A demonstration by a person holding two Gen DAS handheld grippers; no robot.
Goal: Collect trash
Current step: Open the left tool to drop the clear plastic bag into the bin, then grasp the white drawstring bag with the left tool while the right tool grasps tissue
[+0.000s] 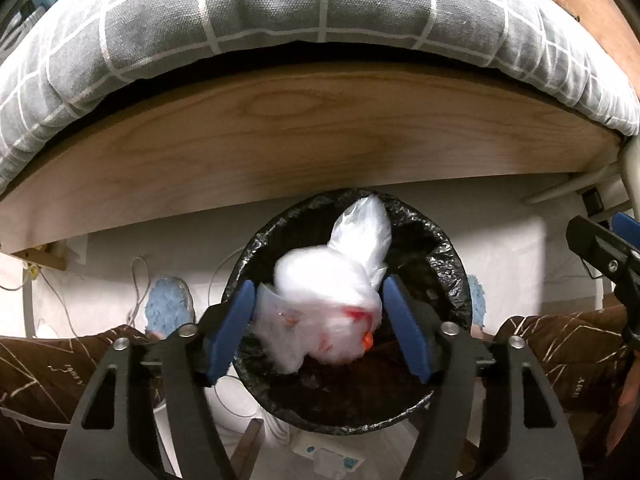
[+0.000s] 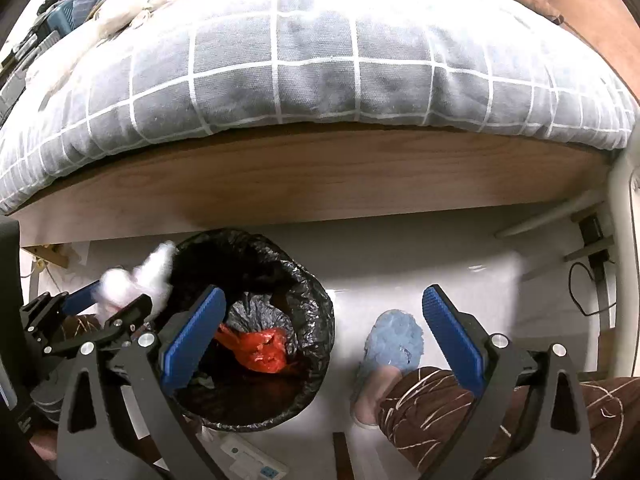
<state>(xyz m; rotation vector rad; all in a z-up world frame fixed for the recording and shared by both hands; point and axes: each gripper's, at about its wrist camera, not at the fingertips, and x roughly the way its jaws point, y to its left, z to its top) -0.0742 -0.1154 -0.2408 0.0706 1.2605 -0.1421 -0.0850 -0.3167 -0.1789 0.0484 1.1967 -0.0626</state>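
Observation:
A round bin with a black liner (image 1: 444, 256) stands on the floor under the bed edge; it also shows in the right wrist view (image 2: 316, 320). My left gripper (image 1: 320, 320) is directly above the bin, and a white plastic bag of trash (image 1: 324, 284), blurred, sits between its blue pads. The pads stand apart at the bag's sides; whether they still grip it is unclear. In the right wrist view the left gripper (image 2: 116, 300) shows with the bag (image 2: 132, 280) at the bin's left rim. A red bag (image 2: 260, 350) lies inside the bin. My right gripper (image 2: 324, 344) is open and empty.
A wooden bed frame (image 1: 304, 136) with a grey checked mattress (image 1: 280, 12) overhangs the bin. The person's legs in brown trousers (image 2: 432, 408) and blue slippers (image 2: 396, 340) flank the bin. Cables (image 1: 136, 280) and a power strip (image 2: 256, 464) lie on the floor.

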